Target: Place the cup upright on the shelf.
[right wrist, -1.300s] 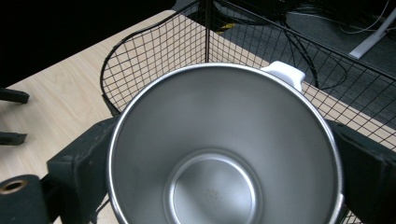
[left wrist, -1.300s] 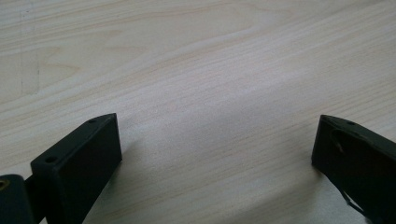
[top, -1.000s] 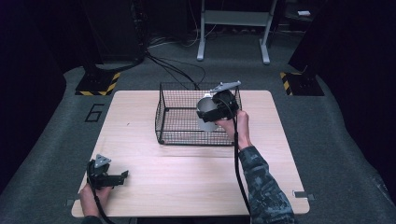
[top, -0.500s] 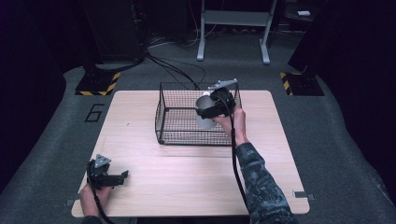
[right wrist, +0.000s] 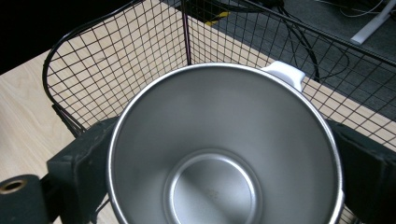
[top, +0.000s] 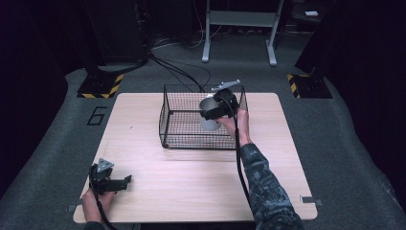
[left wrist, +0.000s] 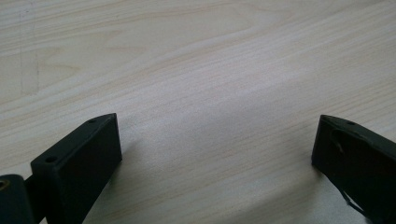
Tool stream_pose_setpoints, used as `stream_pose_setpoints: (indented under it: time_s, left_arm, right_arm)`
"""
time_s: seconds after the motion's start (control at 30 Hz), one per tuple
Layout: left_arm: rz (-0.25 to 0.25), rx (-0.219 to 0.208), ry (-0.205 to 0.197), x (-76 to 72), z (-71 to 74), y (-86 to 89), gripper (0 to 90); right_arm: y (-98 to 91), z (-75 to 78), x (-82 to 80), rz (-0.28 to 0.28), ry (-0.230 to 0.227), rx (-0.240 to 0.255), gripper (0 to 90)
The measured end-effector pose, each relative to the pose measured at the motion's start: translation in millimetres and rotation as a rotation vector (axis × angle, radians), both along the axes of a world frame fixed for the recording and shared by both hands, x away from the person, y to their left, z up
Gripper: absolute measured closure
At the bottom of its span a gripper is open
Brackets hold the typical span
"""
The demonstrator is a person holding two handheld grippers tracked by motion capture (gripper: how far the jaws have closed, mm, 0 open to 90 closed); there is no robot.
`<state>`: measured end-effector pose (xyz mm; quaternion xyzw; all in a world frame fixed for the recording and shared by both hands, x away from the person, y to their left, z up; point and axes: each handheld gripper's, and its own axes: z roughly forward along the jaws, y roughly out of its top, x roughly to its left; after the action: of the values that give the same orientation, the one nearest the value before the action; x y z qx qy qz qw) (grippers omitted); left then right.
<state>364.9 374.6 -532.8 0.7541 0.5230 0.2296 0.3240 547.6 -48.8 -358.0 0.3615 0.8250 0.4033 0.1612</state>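
My right gripper (top: 213,114) is shut on a steel cup (top: 209,115) and holds it over the right side of the black wire basket (top: 178,140). In the right gripper view the cup (right wrist: 224,154) gapes toward the camera, empty, with a white handle (right wrist: 285,73) at its far rim; the black jaws press on its two sides, and the basket (right wrist: 116,60) lies beyond. My left gripper (top: 122,182) rests near the table's front left corner. Its two jaws stand wide apart over bare wood (left wrist: 210,93) in the left gripper view, with nothing between them.
The light wooden table (top: 143,115) has open room left of the basket and along the front. On the dark floor behind lie black cables (top: 184,72), yellow-black striped bases (top: 100,86) and a grey stand (top: 239,19).
My right gripper has carried the cup a little farther back and left over the basket. The left gripper has stayed where it was.
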Motion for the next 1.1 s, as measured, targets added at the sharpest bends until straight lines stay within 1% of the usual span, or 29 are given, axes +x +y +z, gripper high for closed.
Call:
stream_pose_setpoints:
  time_s: [0.07,0.23,0.27,0.33,0.43,0.47,0.53,0.6,0.67,0.7,0.73,0.77,0.83,0.87,0.93,1.03,1.1]
  left_arm:
    - [0.000,0.000,0.001,-0.1,0.0,0.0,1.2]
    - [0.000,0.000,0.001,0.0,0.0,0.0,1.2]
    - [0.000,0.000,0.001,-0.1,0.1,-0.1,1.2]
    - [-0.001,0.000,0.001,0.0,0.0,0.0,1.2]
    - [0.000,0.000,0.003,-0.1,0.1,-0.1,1.2]
    - [0.000,0.000,0.002,-0.1,0.1,-0.1,1.2]
    - [0.000,0.000,0.001,-0.1,0.1,-0.1,1.2]
    - [0.000,0.000,0.002,-0.1,0.1,-0.1,1.2]
    - [0.000,0.000,0.001,0.0,0.0,0.0,1.2]
    - [0.000,0.000,0.001,-0.1,0.0,0.0,1.2]
    - [0.000,-0.001,0.003,-0.2,0.1,0.0,1.2]
    - [0.000,0.000,0.001,0.0,0.0,0.0,1.2]
    - [-0.001,0.000,0.001,0.0,0.1,0.0,1.2]
    - [0.000,0.000,0.001,-0.1,0.0,0.0,1.2]
    - [0.000,0.000,0.002,-0.1,0.1,0.0,1.2]
    - [0.000,0.000,0.002,-0.1,0.1,0.0,1.2]
    - [0.000,-0.001,0.003,-0.2,0.1,-0.1,1.2]
  right_arm:
    - [1.0,-1.7,1.3,-0.005,0.009,0.004,5.8]
    - [1.1,-7.3,8.3,0.022,0.006,-0.006,5.8]
    - [1.3,-8.5,9.5,0.023,0.014,-0.001,5.8]
    - [1.0,-11.4,12.2,0.029,0.015,0.007,5.8]
    - [1.6,-15.6,15.7,0.036,0.021,0.009,5.8]
    - [1.7,-16.6,16.6,0.037,0.034,0.006,5.8]
    - [1.9,-19.9,19.6,0.050,0.030,0.005,5.8]
    - [2.9,-23.2,21.3,0.049,0.037,0.009,5.8]
    - [3.7,-25.7,22.8,0.049,0.047,0.004,5.8]
    - [3.7,-27.2,24.4,0.063,0.038,-0.001,5.8]
    - [4.3,-27.9,23.9,0.059,0.055,-0.001,5.8]
    - [4.6,-29.4,25.1,0.062,0.045,-0.004,5.8]
    - [4.8,-31.9,27.2,0.068,0.053,-0.010,5.8]
    - [5.3,-33.1,27.2,0.061,0.065,-0.008,5.8]
    - [5.2,-35.1,29.2,0.065,0.061,-0.016,5.8]
    - [5.5,-37.8,30.8,0.064,0.078,-0.016,5.8]
    - [6.1,-39.7,32.3,0.066,0.078,-0.024,5.8]
